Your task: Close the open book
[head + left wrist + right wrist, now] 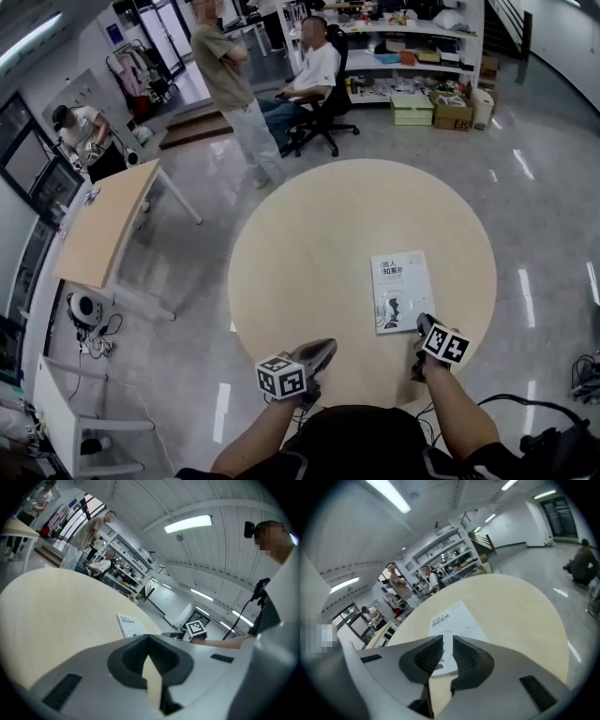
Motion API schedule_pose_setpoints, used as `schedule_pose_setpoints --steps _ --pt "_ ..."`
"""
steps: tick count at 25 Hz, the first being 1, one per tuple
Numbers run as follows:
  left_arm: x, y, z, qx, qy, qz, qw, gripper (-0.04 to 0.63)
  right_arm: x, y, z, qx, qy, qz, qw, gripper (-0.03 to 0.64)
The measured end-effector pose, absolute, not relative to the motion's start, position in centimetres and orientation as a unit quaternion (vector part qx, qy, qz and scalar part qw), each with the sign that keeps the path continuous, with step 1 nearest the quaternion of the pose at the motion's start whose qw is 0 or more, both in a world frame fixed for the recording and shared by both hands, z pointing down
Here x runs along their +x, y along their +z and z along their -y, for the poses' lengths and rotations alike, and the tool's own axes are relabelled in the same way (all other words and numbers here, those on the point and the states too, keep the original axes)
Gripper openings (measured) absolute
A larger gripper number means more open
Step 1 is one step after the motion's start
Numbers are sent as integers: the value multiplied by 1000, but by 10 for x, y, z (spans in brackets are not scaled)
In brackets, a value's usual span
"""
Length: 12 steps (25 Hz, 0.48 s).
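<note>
Nearest to me, my left gripper (319,351) has its jaws together at the tips, with nothing in them. My right gripper (424,324) has its jaws a little apart and empty, just beside the near edge of the book (401,291). The book lies shut, cover up, on the round table (309,234).

The book (401,291) lies on the table (309,225), in its near right part. Over the table's near edge are the left gripper (325,349), a little left of the middle, and the right gripper (423,323), further right. A desk (98,230) stands left of the table. Beyond the table's far side are a standing person (225,70) and a seated person (314,70), with shelves (412,28) further back.
</note>
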<state>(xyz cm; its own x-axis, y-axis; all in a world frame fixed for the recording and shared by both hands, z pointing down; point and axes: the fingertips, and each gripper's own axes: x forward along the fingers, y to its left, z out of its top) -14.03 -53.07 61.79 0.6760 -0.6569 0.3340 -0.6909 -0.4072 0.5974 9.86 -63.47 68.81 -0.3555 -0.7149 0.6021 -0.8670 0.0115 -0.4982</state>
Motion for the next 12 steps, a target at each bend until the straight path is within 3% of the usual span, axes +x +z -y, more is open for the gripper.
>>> schedule_pose_setpoints --steps 4,12 --pt "-158 591 545 848 21 420 323 -11 78 616 653 506 327 795 74 -2" --pt "-166 543 568 857 2 442 264 -11 54 546 652 438 215 869 84 -2"
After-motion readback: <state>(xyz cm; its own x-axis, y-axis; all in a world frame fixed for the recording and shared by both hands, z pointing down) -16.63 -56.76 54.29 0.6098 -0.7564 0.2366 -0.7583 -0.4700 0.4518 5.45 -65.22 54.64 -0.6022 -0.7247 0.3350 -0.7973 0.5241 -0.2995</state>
